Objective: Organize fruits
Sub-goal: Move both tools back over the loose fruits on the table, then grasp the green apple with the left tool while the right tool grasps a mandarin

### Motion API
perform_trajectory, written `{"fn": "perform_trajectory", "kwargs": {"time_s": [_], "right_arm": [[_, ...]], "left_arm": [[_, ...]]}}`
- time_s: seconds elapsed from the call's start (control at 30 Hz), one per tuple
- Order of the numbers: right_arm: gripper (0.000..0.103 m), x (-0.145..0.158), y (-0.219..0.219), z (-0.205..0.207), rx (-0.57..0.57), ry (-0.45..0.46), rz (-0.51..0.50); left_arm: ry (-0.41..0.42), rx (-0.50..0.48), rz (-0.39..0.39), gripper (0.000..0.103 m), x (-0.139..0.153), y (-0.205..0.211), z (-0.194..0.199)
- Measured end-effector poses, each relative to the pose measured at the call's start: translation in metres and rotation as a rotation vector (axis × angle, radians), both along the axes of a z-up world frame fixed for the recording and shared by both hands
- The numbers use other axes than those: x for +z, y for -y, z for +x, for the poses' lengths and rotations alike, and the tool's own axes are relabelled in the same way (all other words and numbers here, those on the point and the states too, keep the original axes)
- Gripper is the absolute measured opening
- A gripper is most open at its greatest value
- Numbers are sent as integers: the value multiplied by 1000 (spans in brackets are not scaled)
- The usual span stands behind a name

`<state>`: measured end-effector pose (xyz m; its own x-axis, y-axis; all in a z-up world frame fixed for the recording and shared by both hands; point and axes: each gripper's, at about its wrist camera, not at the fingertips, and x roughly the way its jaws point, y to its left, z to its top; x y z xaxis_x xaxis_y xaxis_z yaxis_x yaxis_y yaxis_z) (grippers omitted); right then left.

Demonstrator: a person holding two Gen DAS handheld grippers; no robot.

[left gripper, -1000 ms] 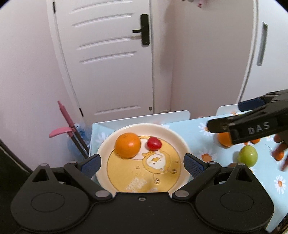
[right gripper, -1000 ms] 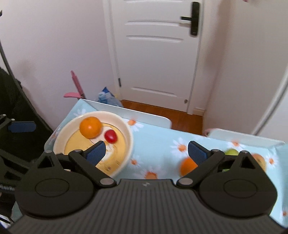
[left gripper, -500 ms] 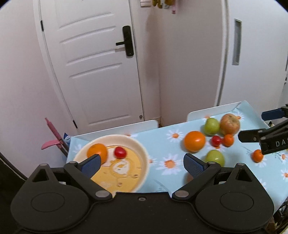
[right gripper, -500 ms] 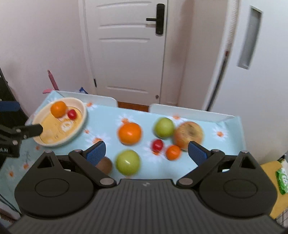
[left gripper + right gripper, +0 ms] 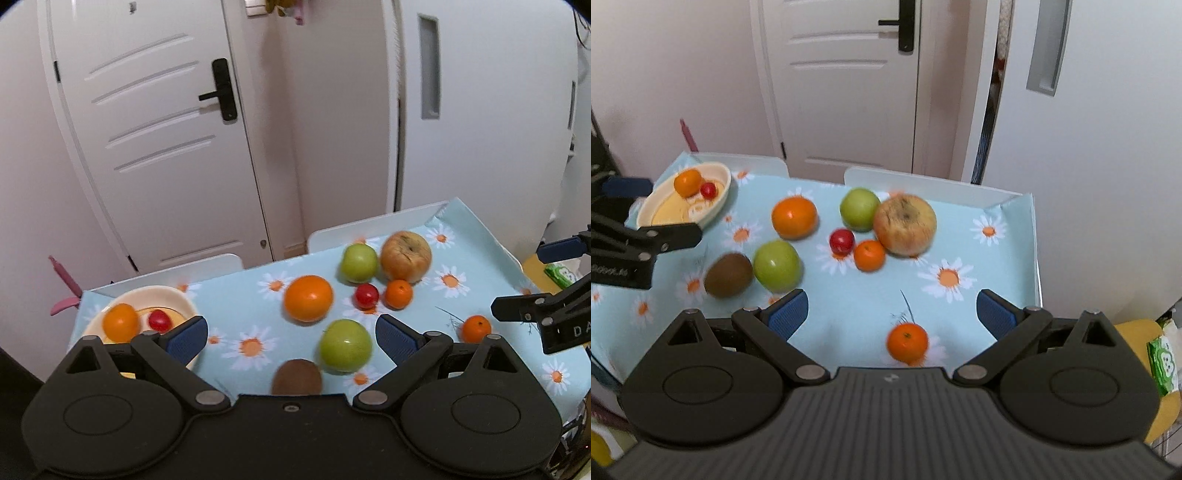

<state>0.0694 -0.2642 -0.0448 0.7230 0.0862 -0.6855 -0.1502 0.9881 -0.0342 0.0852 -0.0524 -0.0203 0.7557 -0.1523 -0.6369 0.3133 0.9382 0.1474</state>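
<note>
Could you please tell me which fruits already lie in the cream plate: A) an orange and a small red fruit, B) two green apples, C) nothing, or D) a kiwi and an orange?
A: the plate holds only an orange and a small red fruit.

We take this for a home: a white panelled door point(image 5: 155, 147) with a black lever handle point(image 5: 219, 94) stands beyond the counter point(image 5: 960, 236), which wears a pale blue daisy-print cloth, and a cartoon-printed plate point(image 5: 716, 201) (a child's, perhaps) sits at its far left among loose fruit.
</note>
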Motion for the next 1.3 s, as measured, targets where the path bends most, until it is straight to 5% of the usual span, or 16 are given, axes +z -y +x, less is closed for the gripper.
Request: {"fn": "perform_trajectory", "kwargs": {"time_s": [0.23, 0.67, 0.87, 1.3], "right_arm": [[103, -33, 19, 6, 49, -25, 13], [103, -84, 34, 17, 57, -82, 69], [92, -89, 36, 18, 51, -92, 84], [77, -96, 34, 23, 56, -108, 71]], "left_arm": [[-13, -4, 42, 98, -35, 30, 14], [-41, -35, 170, 80, -106, 66, 46], [-52, -41, 193, 63, -117, 71, 53], [-57, -40, 178, 62, -117, 73, 37]]}}
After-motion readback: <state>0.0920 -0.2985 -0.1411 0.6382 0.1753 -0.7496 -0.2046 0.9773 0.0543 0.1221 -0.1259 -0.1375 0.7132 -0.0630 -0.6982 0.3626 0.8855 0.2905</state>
